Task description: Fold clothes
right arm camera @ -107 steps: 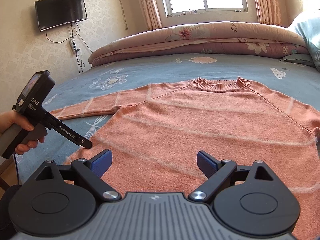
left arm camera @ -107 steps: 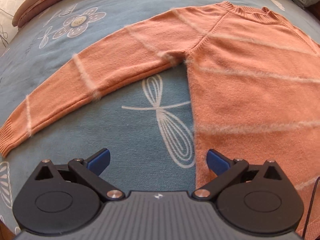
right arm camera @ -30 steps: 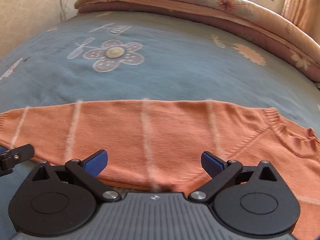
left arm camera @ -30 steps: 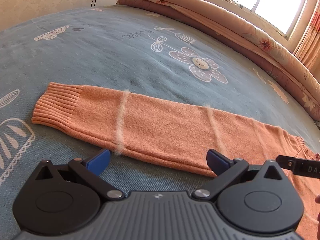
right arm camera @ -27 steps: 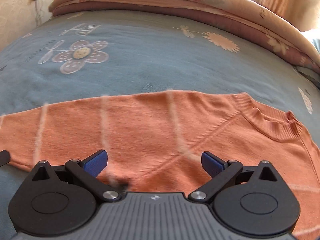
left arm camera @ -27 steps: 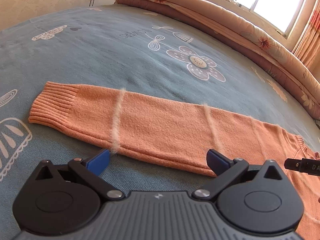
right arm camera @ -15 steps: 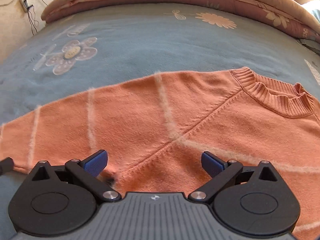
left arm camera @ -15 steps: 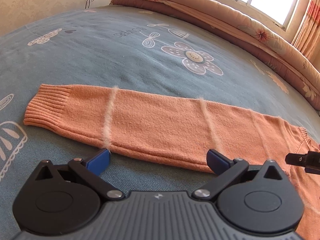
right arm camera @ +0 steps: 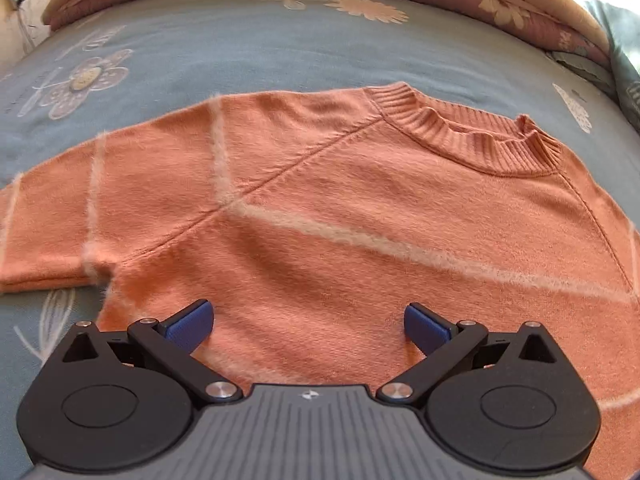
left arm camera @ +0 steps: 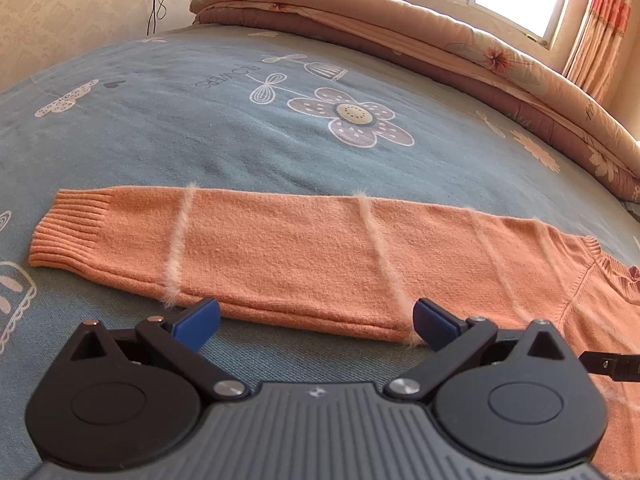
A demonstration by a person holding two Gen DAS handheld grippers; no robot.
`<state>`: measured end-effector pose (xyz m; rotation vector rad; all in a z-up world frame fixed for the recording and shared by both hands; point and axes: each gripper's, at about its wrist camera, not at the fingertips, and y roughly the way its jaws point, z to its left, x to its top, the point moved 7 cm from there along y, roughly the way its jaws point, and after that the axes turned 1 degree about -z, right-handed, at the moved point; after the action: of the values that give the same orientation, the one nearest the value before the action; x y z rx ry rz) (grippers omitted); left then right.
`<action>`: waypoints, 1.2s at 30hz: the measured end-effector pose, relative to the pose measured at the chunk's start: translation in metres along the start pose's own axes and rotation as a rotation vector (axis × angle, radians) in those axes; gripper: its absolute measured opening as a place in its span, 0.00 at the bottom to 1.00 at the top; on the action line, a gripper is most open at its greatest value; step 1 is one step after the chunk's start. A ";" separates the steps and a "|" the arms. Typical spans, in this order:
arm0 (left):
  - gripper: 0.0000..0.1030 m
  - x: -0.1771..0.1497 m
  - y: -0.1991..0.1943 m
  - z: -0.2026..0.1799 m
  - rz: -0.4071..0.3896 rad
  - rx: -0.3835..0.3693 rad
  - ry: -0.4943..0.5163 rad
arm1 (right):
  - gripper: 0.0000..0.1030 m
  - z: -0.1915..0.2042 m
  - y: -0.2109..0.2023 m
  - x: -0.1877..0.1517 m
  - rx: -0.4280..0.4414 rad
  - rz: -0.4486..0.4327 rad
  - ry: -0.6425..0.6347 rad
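The sweater (right arm camera: 340,216) lies flat on the bed (left arm camera: 200,128), its sleeve (left arm camera: 280,252) running crosswise just ahead of the left claw (left arm camera: 316,318) — nearer than the right claw (right arm camera: 308,322), over the chest. Both gape wide, empty.

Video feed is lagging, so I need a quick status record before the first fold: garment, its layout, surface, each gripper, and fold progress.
garment: orange sweater with pale stripes
layout: spread flat, ribbed collar at the far side, sleeve stretched out straight, cuff at its end
surface: blue bedsheet with flower print
left gripper: open, empty, at the sleeve's near edge
right gripper: open, empty, over the sweater body
fold progress: no fold made yet
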<state>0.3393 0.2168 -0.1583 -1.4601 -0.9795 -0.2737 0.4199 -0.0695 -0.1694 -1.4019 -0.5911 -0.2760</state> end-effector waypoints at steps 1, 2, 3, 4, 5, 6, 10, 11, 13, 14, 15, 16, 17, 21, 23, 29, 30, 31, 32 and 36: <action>0.99 0.000 0.000 -0.003 -0.001 -0.003 0.007 | 1.00 0.001 -0.005 0.000 0.014 -0.022 0.000; 0.99 -0.001 -0.001 -0.005 -0.002 -0.006 0.015 | 1.00 0.000 -0.008 0.001 -0.006 -0.031 -0.001; 0.99 -0.001 -0.001 -0.008 -0.002 -0.009 0.023 | 1.00 -0.001 -0.009 0.000 -0.035 -0.027 -0.007; 0.99 -0.002 -0.001 -0.010 0.000 -0.011 0.031 | 1.00 -0.002 -0.008 -0.002 -0.057 -0.014 -0.022; 0.99 -0.002 -0.001 -0.012 0.002 -0.012 0.037 | 1.00 -0.001 -0.005 -0.005 -0.068 -0.002 -0.035; 0.99 -0.002 -0.001 -0.014 0.003 -0.013 0.042 | 1.00 0.000 -0.003 -0.009 -0.073 0.015 -0.047; 0.99 -0.004 -0.001 -0.021 0.009 -0.026 0.060 | 1.00 0.013 -0.008 -0.028 -0.053 0.028 -0.076; 0.99 -0.005 -0.002 -0.023 0.012 -0.034 0.062 | 1.00 0.017 -0.011 -0.031 -0.043 0.025 -0.084; 0.99 -0.006 -0.004 -0.028 0.014 -0.063 0.063 | 1.00 0.031 -0.021 -0.043 0.009 0.035 -0.106; 0.99 -0.006 -0.006 -0.030 0.013 -0.076 0.066 | 1.00 0.037 -0.024 -0.050 0.022 0.042 -0.118; 0.99 -0.007 -0.008 -0.033 0.013 -0.087 0.069 | 1.00 0.044 -0.028 -0.057 0.033 0.048 -0.131; 0.99 -0.007 -0.009 -0.036 0.012 -0.098 0.071 | 1.00 0.051 -0.032 -0.065 0.039 0.047 -0.151; 0.99 -0.007 -0.011 -0.039 0.013 -0.113 0.070 | 1.00 0.058 -0.037 -0.072 0.042 0.045 -0.174; 0.99 -0.010 -0.017 -0.050 0.021 -0.171 0.070 | 1.00 0.084 -0.060 -0.105 0.062 0.039 -0.248; 0.99 -0.011 -0.020 -0.055 0.019 -0.176 0.084 | 1.00 0.093 -0.072 -0.122 0.067 0.041 -0.279; 0.99 -0.013 -0.029 -0.069 0.015 -0.216 0.114 | 1.00 0.105 -0.106 -0.173 0.158 0.130 -0.343; 0.99 -0.014 -0.030 -0.072 0.016 -0.226 0.120 | 1.00 0.103 -0.113 -0.177 0.144 0.114 -0.348; 0.99 -0.015 -0.032 -0.076 0.015 -0.235 0.127 | 1.00 0.100 -0.120 -0.179 0.128 0.094 -0.351; 0.99 -0.016 -0.035 -0.079 0.014 -0.245 0.134 | 1.00 0.096 -0.126 -0.178 0.112 0.063 -0.349; 0.99 -0.022 -0.043 -0.095 0.008 -0.273 0.181 | 1.00 0.080 -0.125 -0.152 -0.011 -0.040 -0.301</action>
<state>0.3327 0.1149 -0.1267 -1.6535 -0.8118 -0.5410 0.2116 -0.0368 -0.1419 -1.4544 -0.8664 -0.0989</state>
